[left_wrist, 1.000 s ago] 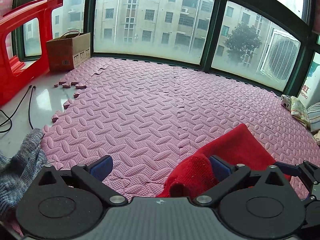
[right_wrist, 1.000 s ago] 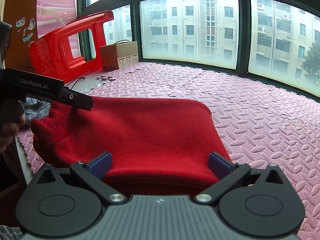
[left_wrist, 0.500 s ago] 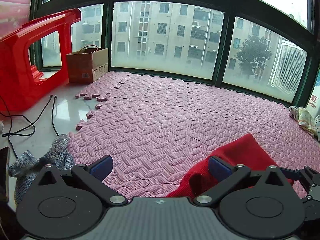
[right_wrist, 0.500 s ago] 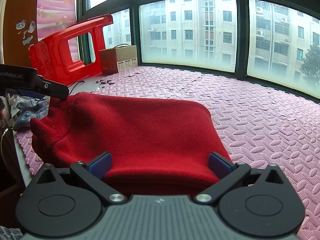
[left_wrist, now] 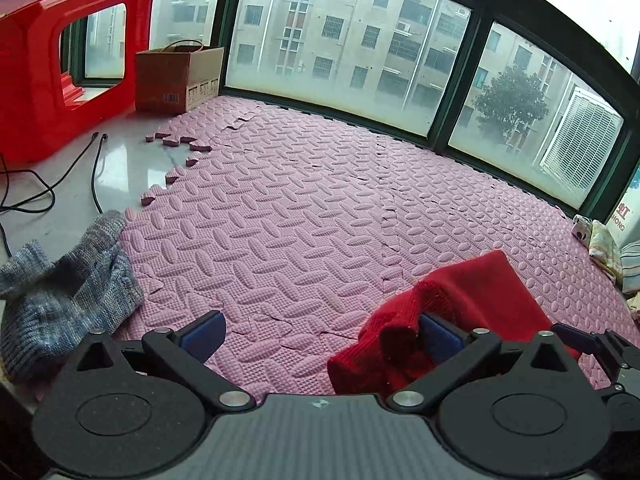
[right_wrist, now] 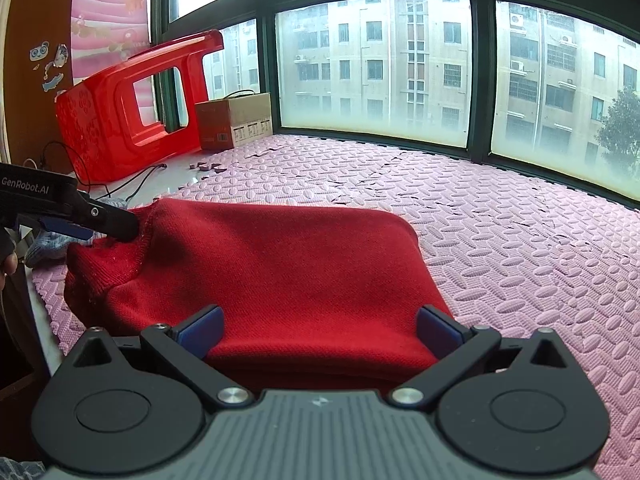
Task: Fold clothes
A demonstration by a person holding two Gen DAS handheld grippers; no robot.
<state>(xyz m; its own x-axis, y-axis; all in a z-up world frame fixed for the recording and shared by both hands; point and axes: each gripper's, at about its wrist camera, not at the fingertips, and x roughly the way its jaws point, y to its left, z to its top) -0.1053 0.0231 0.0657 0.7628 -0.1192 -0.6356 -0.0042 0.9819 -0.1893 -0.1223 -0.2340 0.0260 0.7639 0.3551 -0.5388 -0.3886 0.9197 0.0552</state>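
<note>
Right wrist view: both grippers are standing wide open at a red sweater [right_wrist: 280, 280] that is lying folded on the pink foam mat [right_wrist: 520, 240].

The right gripper [right_wrist: 320, 330] is spreading its blue-padded fingers [right_wrist: 202, 330] across the sweater's near folded edge, the cloth sitting between them without being pinched. The left gripper [left_wrist: 320, 334] is likewise gaping wide, gripping nothing; one of its fingers [left_wrist: 440, 338] is touching the bunched ribbed end of the sweater [left_wrist: 460, 312], while the other is hanging over bare mat [left_wrist: 300, 200]. From the right wrist, that left gripper [right_wrist: 108, 228] is showing beside the sweater's raised end. A grey-blue knit garment [left_wrist: 68, 292] is lying at the mat's edge, well apart.
</note>
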